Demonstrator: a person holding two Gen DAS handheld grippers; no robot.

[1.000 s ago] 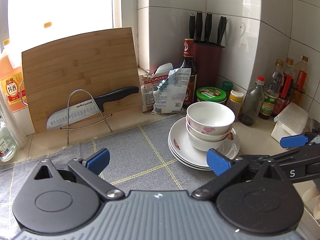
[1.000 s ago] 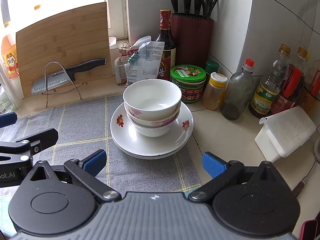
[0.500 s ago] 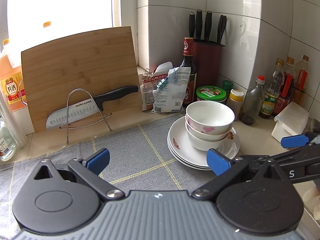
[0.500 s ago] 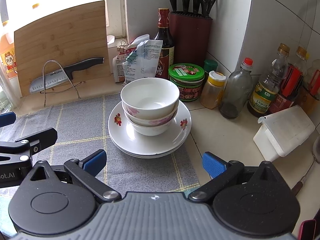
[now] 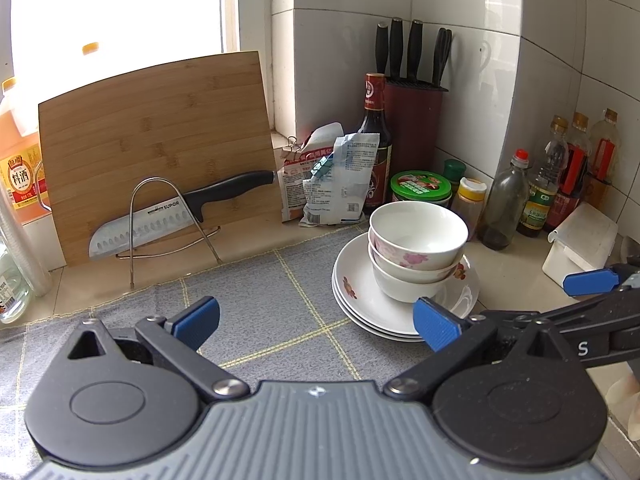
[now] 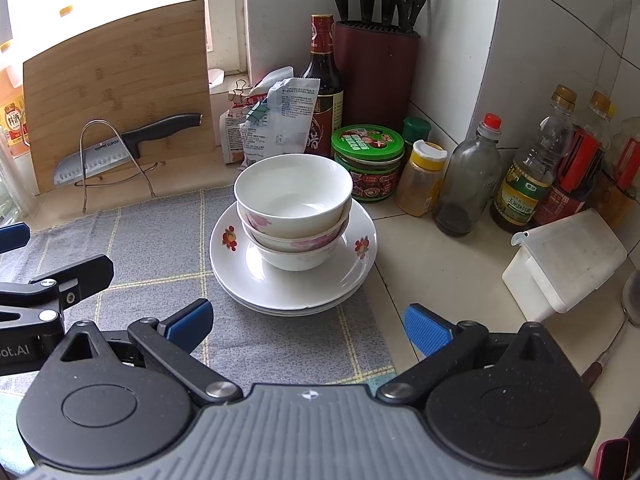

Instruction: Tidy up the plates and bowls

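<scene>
Three white bowls with pink flowers (image 6: 294, 208) (image 5: 416, 246) sit nested on a stack of white plates (image 6: 240, 268) (image 5: 356, 296), at the right edge of a grey checked cloth (image 6: 160, 248) (image 5: 256, 300). My right gripper (image 6: 306, 326) is open, just in front of the plates, nothing between its blue pads. My left gripper (image 5: 316, 318) is also open and empty, over the cloth to the left of the stack. Its right pad (image 5: 434, 328) overlaps the plate rim in the left wrist view. Each gripper appears at the edge of the other's view.
A bamboo cutting board (image 5: 156, 144) leans at the back with a knife (image 5: 160, 220) on a wire stand. Behind the stack are packets (image 6: 276, 120), a sauce bottle (image 6: 322, 88), a knife block (image 6: 376, 72), jars (image 6: 368, 160) and bottles (image 6: 468, 184). A white plastic box (image 6: 564, 260) sits right.
Both grippers have drifted slightly toward the stack, which sits a little lower and nearer in each view. Their jaws stay open; the bowls and plates have not moved.
</scene>
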